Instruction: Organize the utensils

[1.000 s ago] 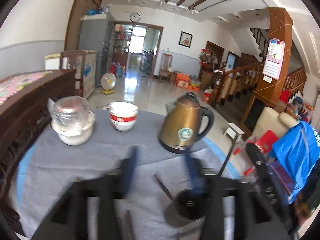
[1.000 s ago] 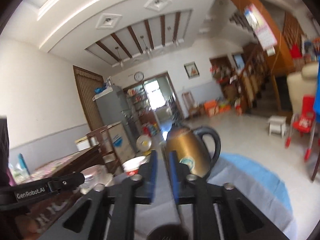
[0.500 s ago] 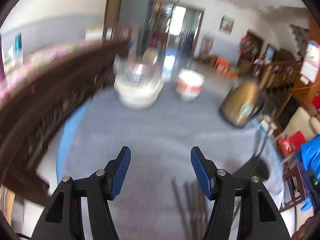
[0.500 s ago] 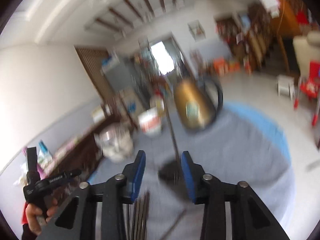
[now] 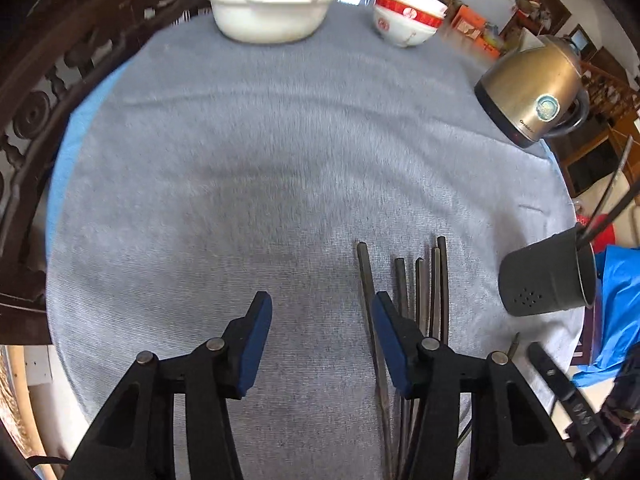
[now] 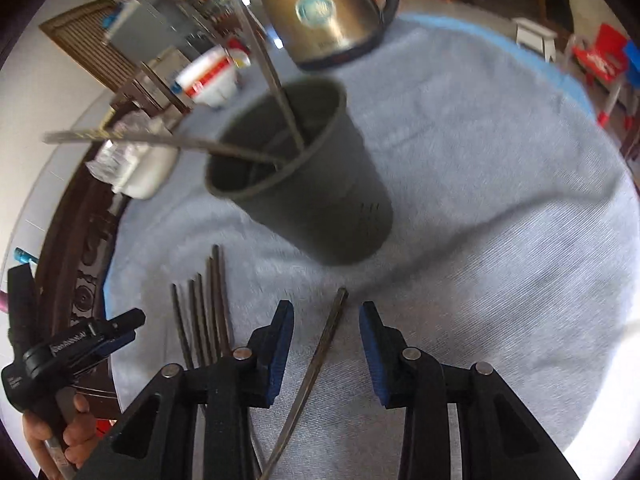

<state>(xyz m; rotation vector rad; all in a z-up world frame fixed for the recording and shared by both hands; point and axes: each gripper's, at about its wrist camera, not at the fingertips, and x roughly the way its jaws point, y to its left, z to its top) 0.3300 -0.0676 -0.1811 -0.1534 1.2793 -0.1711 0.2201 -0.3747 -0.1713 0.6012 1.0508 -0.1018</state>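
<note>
Straddling lone chopstick (image 6: 328, 332), right gripper (image 6: 326, 336) agape

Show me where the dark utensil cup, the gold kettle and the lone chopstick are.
dark utensil cup (image 6: 320, 200), right wrist view, outer wall.
gold kettle (image 5: 532, 80), left wrist view, body.
lone chopstick (image 6: 326, 336), right wrist view, mid-shaft.

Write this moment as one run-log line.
left gripper: open, empty | right gripper: open over chopstick | cup: two chopsticks in

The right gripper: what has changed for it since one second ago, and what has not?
The right gripper was shut on a chopstick; it has opened, tilted down and now straddles a lone chopstick on the cloth. Two chopsticks stand in the dark cup. The kettle stayed in place.
</note>
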